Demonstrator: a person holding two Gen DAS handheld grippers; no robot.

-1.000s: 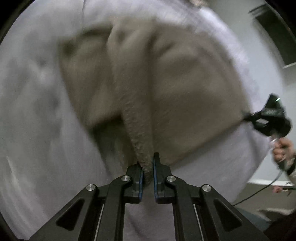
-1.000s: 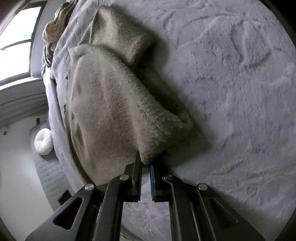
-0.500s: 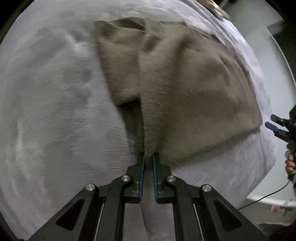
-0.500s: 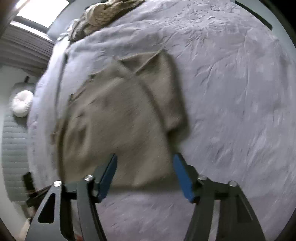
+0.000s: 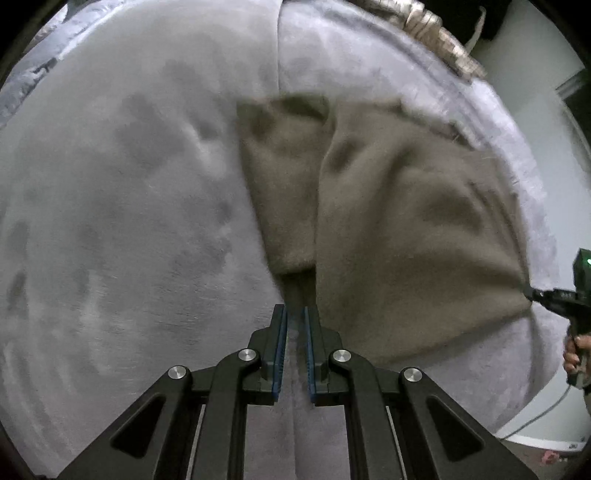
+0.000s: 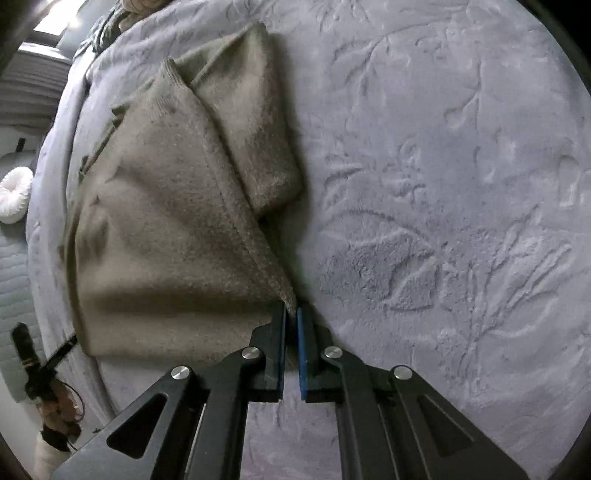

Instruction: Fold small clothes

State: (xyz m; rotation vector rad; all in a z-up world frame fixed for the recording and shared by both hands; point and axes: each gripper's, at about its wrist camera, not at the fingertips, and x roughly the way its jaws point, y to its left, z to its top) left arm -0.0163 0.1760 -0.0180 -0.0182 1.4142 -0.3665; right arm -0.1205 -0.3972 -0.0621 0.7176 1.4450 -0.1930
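A taupe fleece garment (image 5: pixel 399 236) lies partly folded on a grey plush bed cover (image 5: pixel 122 221). In the left wrist view my left gripper (image 5: pixel 294 314) is nearly closed, with a narrow gap between its jaws. It sits just short of the garment's near edge and holds nothing. In the right wrist view my right gripper (image 6: pixel 291 314) is shut on the garment's near corner (image 6: pixel 284 291), and the fabric (image 6: pixel 166 221) stretches away up and to the left. The right gripper also shows at the far right of the left wrist view (image 5: pixel 554 297), pinching the garment's edge.
A bundle of beige clothes (image 5: pixel 436 33) lies at the far end of the bed. A round white cushion (image 6: pixel 14 195) sits on the floor beyond the bed's edge. The bed's edge runs along the right of the left wrist view, with wall and floor beyond.
My left gripper has let go of the garment's edge and drawn back a little. My right gripper, open half a second ago, has closed on the garment's corner.
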